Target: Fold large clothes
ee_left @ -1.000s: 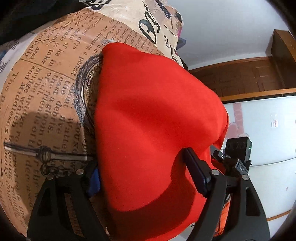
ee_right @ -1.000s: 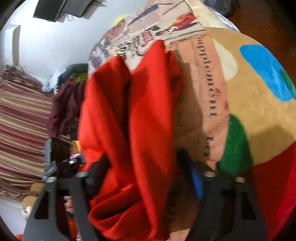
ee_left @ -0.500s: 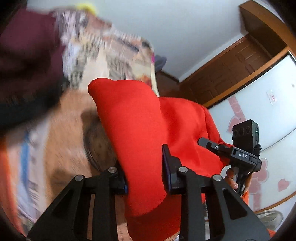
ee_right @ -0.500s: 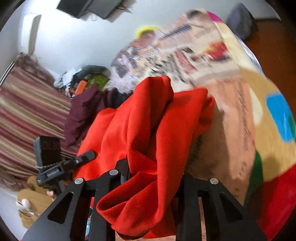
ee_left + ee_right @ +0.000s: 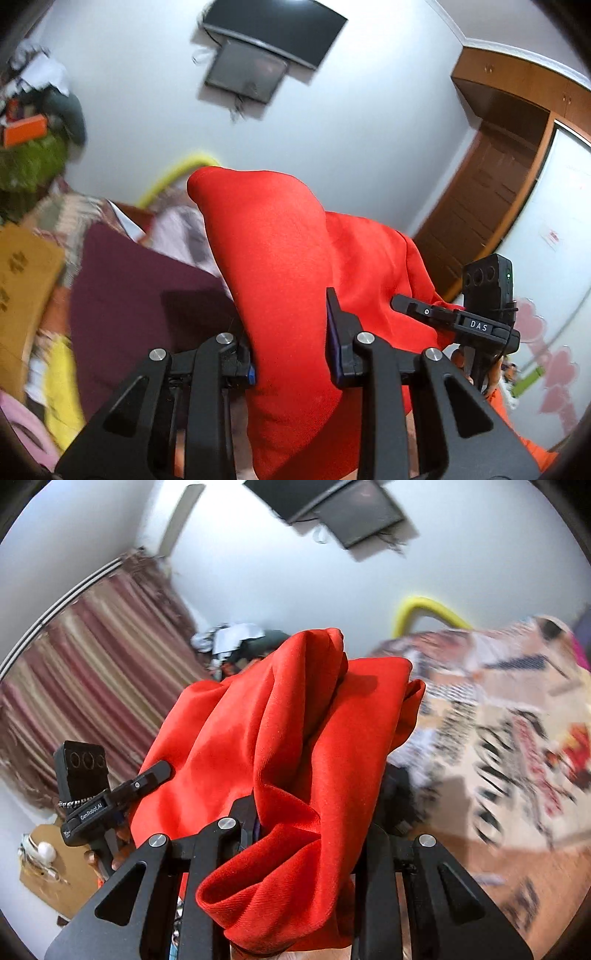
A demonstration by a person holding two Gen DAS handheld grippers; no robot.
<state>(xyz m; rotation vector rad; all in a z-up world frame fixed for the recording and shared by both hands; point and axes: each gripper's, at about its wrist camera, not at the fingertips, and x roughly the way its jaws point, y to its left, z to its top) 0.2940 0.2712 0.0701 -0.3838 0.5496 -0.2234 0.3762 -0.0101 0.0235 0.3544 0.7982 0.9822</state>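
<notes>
Holding the red garment [image 5: 295, 280] up off the bed [image 5: 517, 775] with both grippers, we had it pinched at two separate spots so the cloth could hang between them. Left gripper [image 5: 291, 354]: jaws closed on a thick fold of the red fabric, which bulged up above the pads and trailed down below them. Right gripper [image 5: 314, 834]: jaws closed on a bunched edge, a rolled hem spilling out in front of the fingers. Each wrist view showed the other gripper just beside the same cloth, so the two grips sat near each other, not at the garment's far corners.

Our read: this was the lift step, getting the piece clear of the printed bedspread [image 5: 498, 738] so we could see its shape before laying it flat. Grips were on bunched cloth, not single layers, probably because the piece was large and heaped. Whether any part touched the bed we could not tell; the lower end was hidden under the jaws.

A maroon cloth [image 5: 147, 295] lay on the bed behind the left gripper, apart from the red one. Folding proper looked not yet begun. Risk: thick bunches slipping out unevenly once spread.
</notes>
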